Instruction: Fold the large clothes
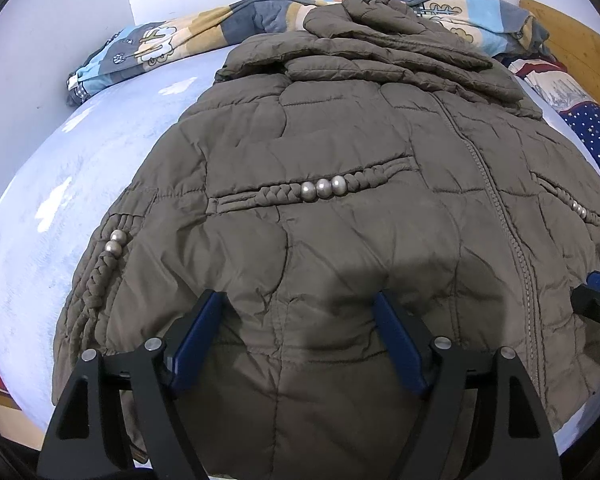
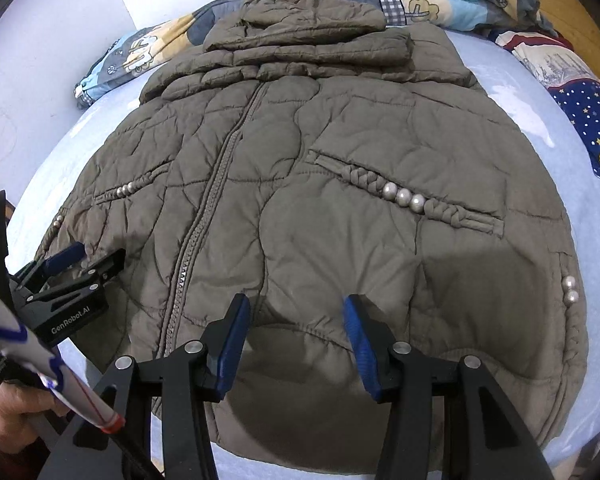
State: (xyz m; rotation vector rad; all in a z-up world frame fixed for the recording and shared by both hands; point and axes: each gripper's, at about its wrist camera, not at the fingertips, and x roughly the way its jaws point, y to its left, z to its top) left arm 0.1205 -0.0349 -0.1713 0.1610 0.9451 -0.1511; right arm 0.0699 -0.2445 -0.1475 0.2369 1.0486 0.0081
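Brown quilted jacket (image 1: 340,208) is lying front-up on the blue bed sheet (image 1: 80,168), sleeves already crossed over near the collar, patterned quilt (image 1: 160,44) bunched beyond it. Left gripper (image 1: 298,340) and right gripper (image 2: 296,344) are both hovering at the jacket's hem with jaws apart, gripping nothing. Likely next: pinching the hem at matching spots either side of the zipper (image 2: 208,216), grabbing all layers.
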